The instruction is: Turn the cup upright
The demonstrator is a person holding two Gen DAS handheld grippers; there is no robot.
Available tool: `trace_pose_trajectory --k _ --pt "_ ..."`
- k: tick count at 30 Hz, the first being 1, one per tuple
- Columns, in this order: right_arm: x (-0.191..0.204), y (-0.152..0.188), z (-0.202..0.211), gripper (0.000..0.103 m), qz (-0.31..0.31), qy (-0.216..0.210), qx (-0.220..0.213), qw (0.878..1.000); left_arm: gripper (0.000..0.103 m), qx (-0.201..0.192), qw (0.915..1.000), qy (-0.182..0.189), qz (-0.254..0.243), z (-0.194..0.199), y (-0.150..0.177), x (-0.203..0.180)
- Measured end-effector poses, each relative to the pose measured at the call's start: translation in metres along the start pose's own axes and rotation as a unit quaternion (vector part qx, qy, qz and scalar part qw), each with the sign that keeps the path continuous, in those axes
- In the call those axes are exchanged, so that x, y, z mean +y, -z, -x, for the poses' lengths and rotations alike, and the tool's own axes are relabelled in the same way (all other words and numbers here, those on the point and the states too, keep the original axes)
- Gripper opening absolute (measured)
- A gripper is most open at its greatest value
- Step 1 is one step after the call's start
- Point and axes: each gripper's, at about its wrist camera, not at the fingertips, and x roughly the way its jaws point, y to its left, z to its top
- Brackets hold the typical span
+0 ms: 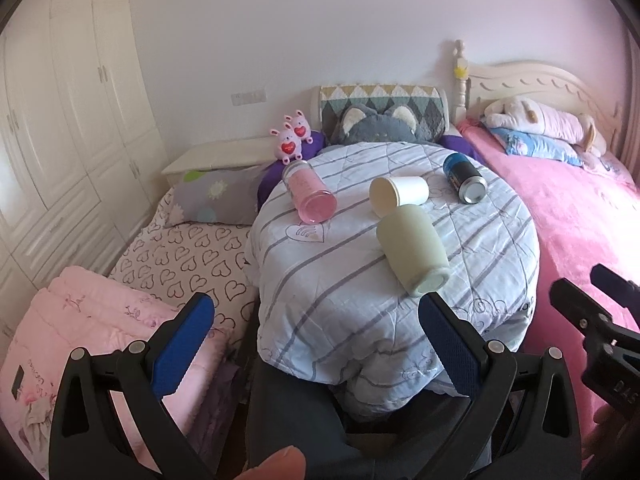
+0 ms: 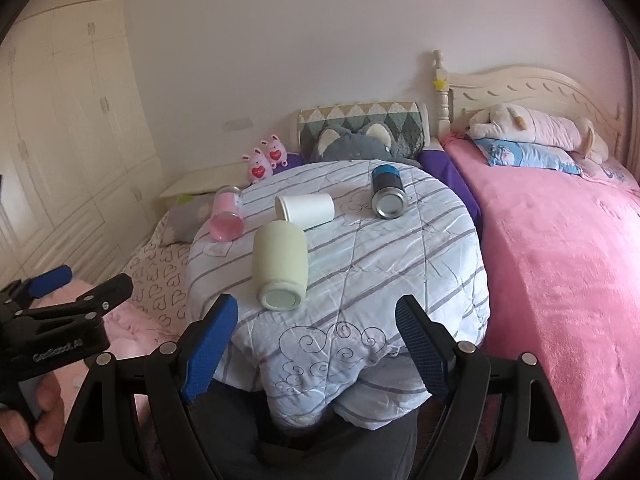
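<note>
A bedroom with white wardrobes and a pink bed point(image 2: 560, 264) frames a round surface point(image 2: 400, 272) draped in a striped quilt, on which four containers lie tipped over.

The right claw point(image 2: 316, 312) is spread wide and empty, poised just short of the near edge of the surface. The left claw point(image 1: 316, 312) is equally wide open and grips nothing, hanging off the near left edge.

Nearest both is the pale green cup point(image 2: 280, 268), lying on its side with its closed base toward the cameras and its mouth pointing away, close against the white paper cup point(image 2: 308, 210). Farther back lie a pink jar point(image 2: 227, 218) and a blue can point(image 2: 387, 192).

Judging from this, the green cup is the likely first target, and the right claw is best lined up. A good grasp would take it across the body near the middle, pads on opposite sides, so the smooth barrel shape does not squirt out. Lifting slightly before rotating should keep the rim from dragging the soft quilt or nudging the paper cup. The padding may be uneven, so setting it down slowly and releasing only once it stands seems wise.
</note>
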Motion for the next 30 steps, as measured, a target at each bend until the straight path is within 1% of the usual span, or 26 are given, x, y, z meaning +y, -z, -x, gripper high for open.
trace_pose_trajectory --k 6,13,22,30 --pt "0.003 0.003 -0.002 0.082 0.003 -0.014 0.005 1.000 0.103 -0.002 1.0000 -0.003 0.005 0.004 0.001 0.002" --pt "-0.002 0.004 -0.001 0.082 -0.003 -0.008 0.005 1.000 0.103 0.000 1.0000 -0.001 0.002 0.004 0.002 0.002" --pt "-0.011 0.004 -0.002 0.082 -0.012 -0.006 0.009 1.000 0.103 0.006 1.0000 0.003 -0.003 0.002 0.001 -0.007" --pt "-0.020 0.005 -0.009 0.082 -0.020 -0.008 0.018 1.000 0.103 0.020 0.9997 0.011 -0.005 -0.008 0.001 -0.018"
